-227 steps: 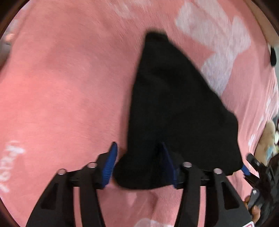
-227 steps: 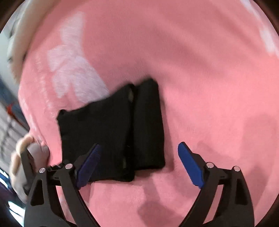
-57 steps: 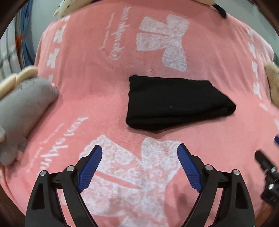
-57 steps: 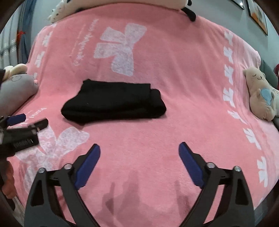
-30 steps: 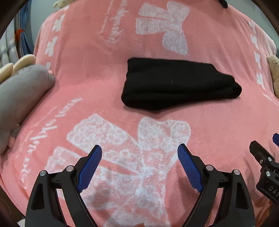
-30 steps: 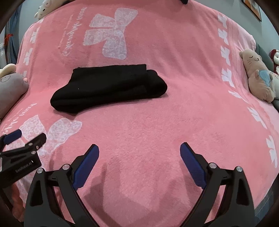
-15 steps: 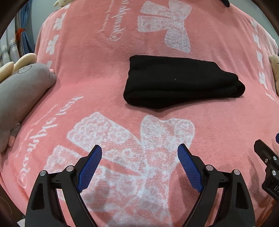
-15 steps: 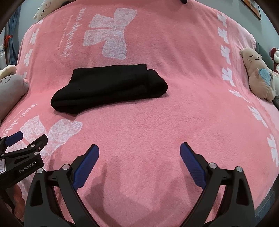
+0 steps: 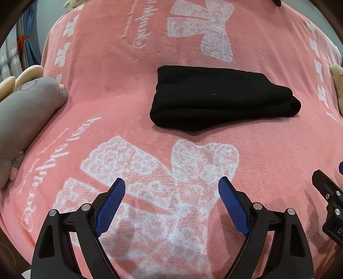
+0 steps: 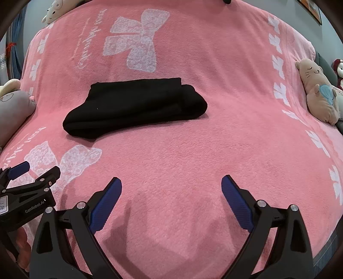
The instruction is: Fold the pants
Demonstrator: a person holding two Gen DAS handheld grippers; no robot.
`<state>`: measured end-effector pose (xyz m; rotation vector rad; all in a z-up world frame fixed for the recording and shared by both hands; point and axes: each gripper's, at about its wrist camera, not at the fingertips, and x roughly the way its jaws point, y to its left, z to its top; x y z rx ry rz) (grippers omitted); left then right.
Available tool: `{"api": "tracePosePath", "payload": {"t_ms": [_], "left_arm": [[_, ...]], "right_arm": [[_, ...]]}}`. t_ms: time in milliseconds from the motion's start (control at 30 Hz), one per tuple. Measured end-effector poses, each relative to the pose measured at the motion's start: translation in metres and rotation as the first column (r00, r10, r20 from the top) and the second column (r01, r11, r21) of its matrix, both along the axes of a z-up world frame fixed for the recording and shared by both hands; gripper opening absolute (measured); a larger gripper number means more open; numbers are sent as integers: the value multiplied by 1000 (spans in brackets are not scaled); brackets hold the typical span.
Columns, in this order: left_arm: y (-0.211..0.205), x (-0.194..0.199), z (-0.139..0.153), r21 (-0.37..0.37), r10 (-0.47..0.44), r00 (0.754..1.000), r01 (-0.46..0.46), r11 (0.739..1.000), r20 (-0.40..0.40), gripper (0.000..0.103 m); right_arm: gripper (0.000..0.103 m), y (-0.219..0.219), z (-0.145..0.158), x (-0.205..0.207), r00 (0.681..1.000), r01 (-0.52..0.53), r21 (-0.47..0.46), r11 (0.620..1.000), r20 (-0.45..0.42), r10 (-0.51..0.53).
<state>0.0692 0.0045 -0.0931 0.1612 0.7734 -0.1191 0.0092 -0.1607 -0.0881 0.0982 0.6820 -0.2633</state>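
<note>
The black pants [image 9: 216,98] lie folded into a compact rectangular bundle on the pink blanket [image 9: 128,85]; the right wrist view shows the same pants [image 10: 137,107] left of centre. My left gripper [image 9: 171,186] is open, well short of the bundle, nothing between its blue pads. My right gripper [image 10: 171,184] is open too, hovering over bare blanket [image 10: 214,139], apart from the pants. Each gripper shows at the edge of the other's view: the right gripper [image 9: 330,199] at right, the left gripper [image 10: 32,173] at left.
A grey plush toy [image 9: 23,111] lies at the blanket's left side. A beige plush cat [image 10: 317,94] rests on the right edge, with another toy behind it. A white plush [image 10: 55,10] sits at the far end. White bow prints cover the blanket.
Since one second ago nothing has visibly moved. Before that, both grippers let go of the pants and drew back from the folded bundle.
</note>
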Motion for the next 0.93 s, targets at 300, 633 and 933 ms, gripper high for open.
{"api": "tracePosePath", "payload": {"t_ms": [300,633,933], "left_arm": [[1,3,-4,2,27,1000,-27,1000,-16,86],[-3,-8,0,-29,3,999,-2,1000,36,86],[-5,-6,3,-70,-62,998,62,996,2,86]], "right_arm": [[92,1,0,-1,1000,-1,4,1000,1,1],[92,1,0,0,1000,-2,3,1000,-1,2],[92,3,1,-1,1000,-5,-4,1000,-4,5]]}}
